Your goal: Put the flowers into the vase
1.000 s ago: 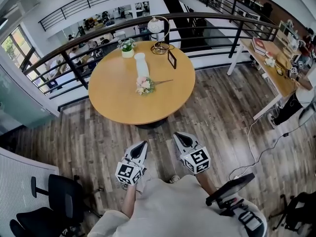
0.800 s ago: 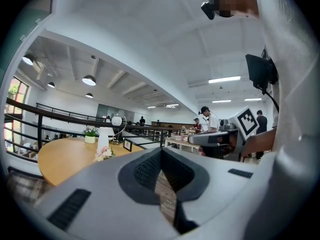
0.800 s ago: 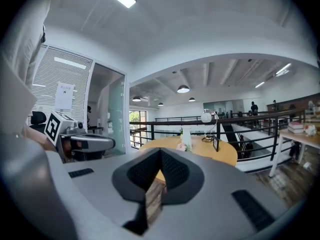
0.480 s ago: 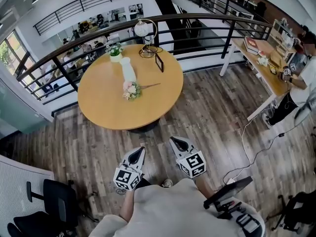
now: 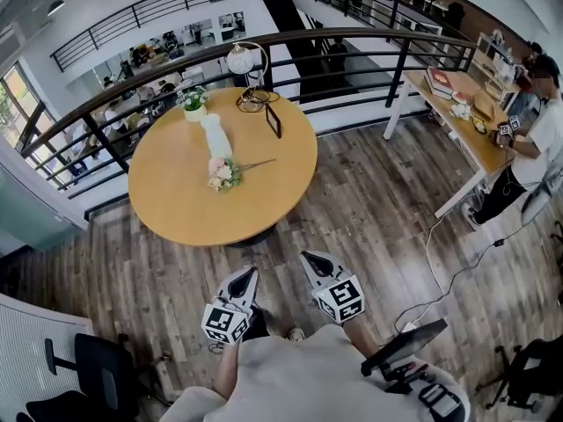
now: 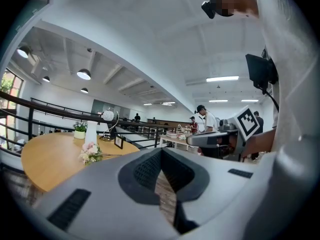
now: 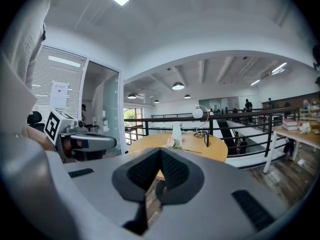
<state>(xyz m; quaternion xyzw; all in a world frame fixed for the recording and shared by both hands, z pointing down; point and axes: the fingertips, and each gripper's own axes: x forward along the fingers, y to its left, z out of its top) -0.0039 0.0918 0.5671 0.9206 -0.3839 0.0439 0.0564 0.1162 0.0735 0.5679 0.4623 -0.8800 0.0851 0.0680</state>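
Note:
A bunch of pink and white flowers [image 5: 222,173] lies on the round wooden table [image 5: 264,192], just in front of an upright white vase [image 5: 214,135]. Both grippers hover over the wooden floor, well short of the table and empty. My left gripper [image 5: 247,273] is shut, and my right gripper [image 5: 310,258] is shut beside it. The left gripper view shows the flowers [image 6: 90,151] and vase [image 6: 91,132] far off at the left. In the right gripper view the flowers [image 7: 173,143] and vase [image 7: 176,131] stand straight ahead.
On the table's far side stand a globe lamp [image 5: 242,60], a small picture frame [image 5: 274,121] and a potted plant [image 5: 193,101]. A black railing [image 5: 352,38] curves behind. A desk [image 5: 457,121] with a person [image 5: 537,121] is at the right, an office chair [image 5: 88,385] at the lower left.
The head view has swung, so the table and flowers now sit further left. Both grippers have sunk a little in the picture, still side by side and shut.

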